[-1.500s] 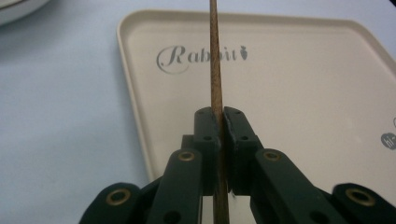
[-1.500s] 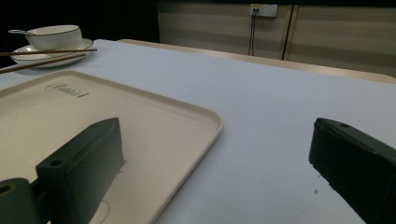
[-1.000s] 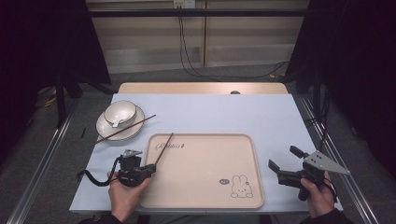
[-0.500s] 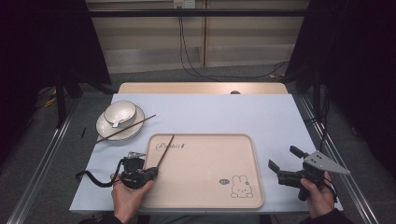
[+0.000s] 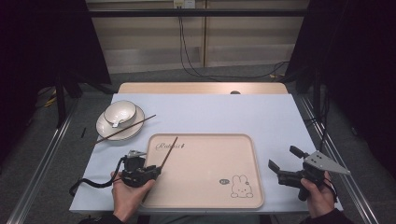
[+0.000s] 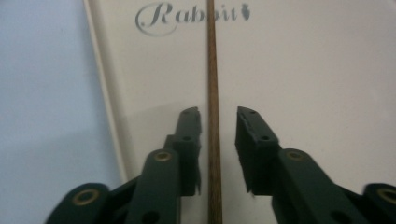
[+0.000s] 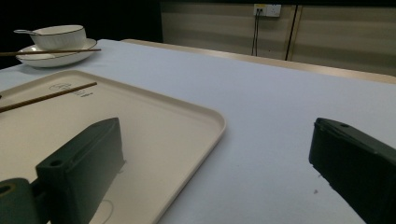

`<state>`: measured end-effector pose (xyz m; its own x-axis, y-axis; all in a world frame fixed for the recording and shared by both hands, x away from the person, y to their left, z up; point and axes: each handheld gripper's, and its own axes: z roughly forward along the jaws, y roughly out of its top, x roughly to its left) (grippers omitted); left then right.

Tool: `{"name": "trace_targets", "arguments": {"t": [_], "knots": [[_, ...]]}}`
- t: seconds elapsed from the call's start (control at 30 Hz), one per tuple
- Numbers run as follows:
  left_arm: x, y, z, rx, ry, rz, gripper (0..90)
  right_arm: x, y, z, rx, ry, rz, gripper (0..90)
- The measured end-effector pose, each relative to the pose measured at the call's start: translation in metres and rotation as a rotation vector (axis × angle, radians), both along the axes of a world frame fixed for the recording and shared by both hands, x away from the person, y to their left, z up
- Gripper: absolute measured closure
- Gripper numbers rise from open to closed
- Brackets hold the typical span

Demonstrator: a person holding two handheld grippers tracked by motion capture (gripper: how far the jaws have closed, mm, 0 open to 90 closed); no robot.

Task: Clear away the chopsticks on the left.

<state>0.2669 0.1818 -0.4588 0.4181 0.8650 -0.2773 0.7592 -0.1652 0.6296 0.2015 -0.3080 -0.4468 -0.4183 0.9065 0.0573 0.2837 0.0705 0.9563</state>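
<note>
A person sits at the near edge of a pale blue tabletop (image 5: pixel 224 116), holding a gripper in each hand. A cream tray (image 5: pixel 205 186) with a rabbit drawing and the word "Rabbit" lies at the middle of the near edge. A brown chopstick (image 5: pixel 168 151) lies on the tray near its left rim, running from the near left corner up toward the lettering at the far left corner. The left gripper (image 5: pixel 156 171) sits over the tray's near left corner, low against it, pointing along the chopstick. In the left gripper view the chopstick (image 6: pixel 214 116) runs straight up between the two black jaws, which have just been opening: they now stand a narrow way apart, with a gap between the right jaw and the stick, while the left jaw is just beside it, so the stick is not pinched. The right gripper (image 5: pixel 282 158) hovers off the tray's right rim, near the right edge of the tabletop, its jaws spread wide with nothing between them. At the far left of the tabletop, well apart from the tray, a white bowl (image 5: pixel 120 113) stands on a saucer (image 5: pixel 108 133), with a second chopstick (image 5: pixel 126 128) resting across the saucer's rim.
</note>
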Motion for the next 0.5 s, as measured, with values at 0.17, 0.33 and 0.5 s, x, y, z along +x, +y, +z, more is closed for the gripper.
{"name": "trace_targets", "arguments": {"t": [0.17, 0.33, 0.5], "knots": [[0.003, 0.005, 0.007, -0.013, -0.065, -0.050, 56.0, 0.000, 0.000, 0.000, 0.003, 0.001, -0.002, 2.5], [0.007, 0.012, 0.015, -0.024, -0.114, -0.137, 37.6, 0.000, 0.000, 0.000, 0.007, -0.002, -0.003, 2.5], [0.010, 0.018, 0.022, -0.042, -0.176, -0.244, 21.2, -0.001, -0.001, 0.001, 0.015, -0.016, -0.005, 2.4]]}}
